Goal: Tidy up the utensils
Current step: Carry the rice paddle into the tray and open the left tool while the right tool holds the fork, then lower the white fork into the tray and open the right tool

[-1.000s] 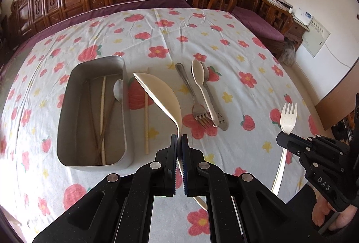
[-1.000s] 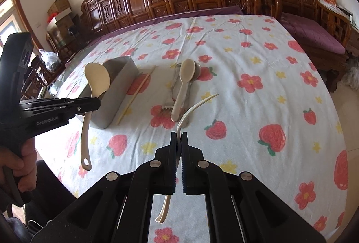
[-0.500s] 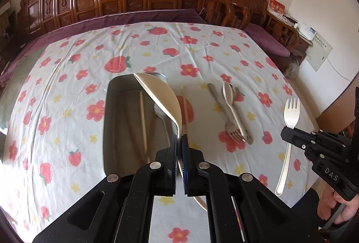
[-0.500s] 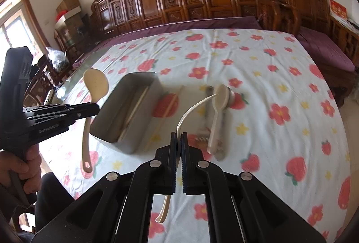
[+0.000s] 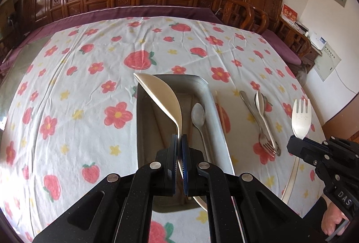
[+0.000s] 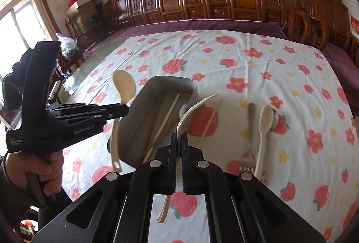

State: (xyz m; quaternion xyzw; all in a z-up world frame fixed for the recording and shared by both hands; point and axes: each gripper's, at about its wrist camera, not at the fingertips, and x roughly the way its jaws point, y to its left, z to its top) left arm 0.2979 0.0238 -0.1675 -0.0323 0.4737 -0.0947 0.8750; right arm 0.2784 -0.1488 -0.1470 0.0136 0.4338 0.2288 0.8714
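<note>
- While the left tongs (image 5: 179, 142) grip a cream ladle (image 5: 160, 95) by its handle, closed tight on it, the bowl of the ladle hangs over the metal tray (image 5: 207, 95), tilted on edge.
- Seen from the right wrist, the same ladle (image 6: 123, 86) sits up above the tray's (image 6: 170, 82) left rim, its handle end dangling below the left tongs (image 6: 122, 111).
- The right tongs (image 6: 178, 142) are clamped on a cream fork (image 6: 197, 104) at mid-handle; its curved head arcs over the tray's right rim, and the handle tip pokes down under the fingers.
- From the left wrist the fork (image 5: 301, 118) stands tines up in the right tongs (image 5: 294, 146), out over the desk's right edge.
- The tray lies on the flowered cloth (image 5: 74, 77) around the middle of the desk, nearer the front edge.
- Inside the tray lie a metal spoon (image 5: 198, 115) along its right side and a chopstick (image 6: 166, 119) lying lengthwise.
- A second chopstick (image 5: 221, 113) rests on the cloth just beside the tray's right wall.
- Further right, well apart from the tray, a cream spoon (image 6: 264, 128) lies among metal cutlery; a metal fork (image 6: 249, 142) is just left of it, tines toward the front edge.
- The left hand (image 6: 44, 166) is wrapped round its handle; the right hand (image 5: 334, 220) shows only partly at the corner of view.
</note>
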